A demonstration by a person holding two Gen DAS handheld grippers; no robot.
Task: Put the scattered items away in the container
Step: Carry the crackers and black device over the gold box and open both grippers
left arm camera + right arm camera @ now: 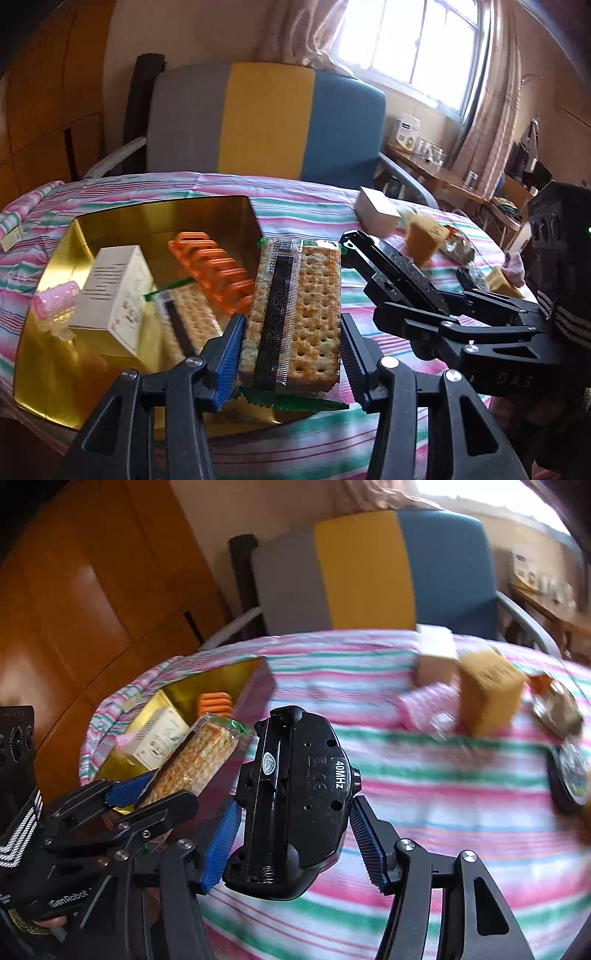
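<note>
My left gripper (291, 354) is shut on a clear packet of crackers (299, 314), held upright over the near right corner of the gold box (48, 354). The box holds a white carton (114, 295), an orange ribbed rack (214, 269), a pink roller (55, 299) and another cracker packet (188, 321). My right gripper (295, 834) is shut on a black remote controller (295, 794) with an empty battery bay, held above the striped cloth just right of the box (184, 694). The right wrist view also shows the left gripper (147, 794) with its crackers (199, 760).
On the striped tablecloth (443, 849) to the right lie a tan carton (436, 657), a yellow-brown box (487, 694), a wrapped snack (557, 709) and a round black thing (569, 775). A grey, yellow and blue chair (266, 118) stands behind the table.
</note>
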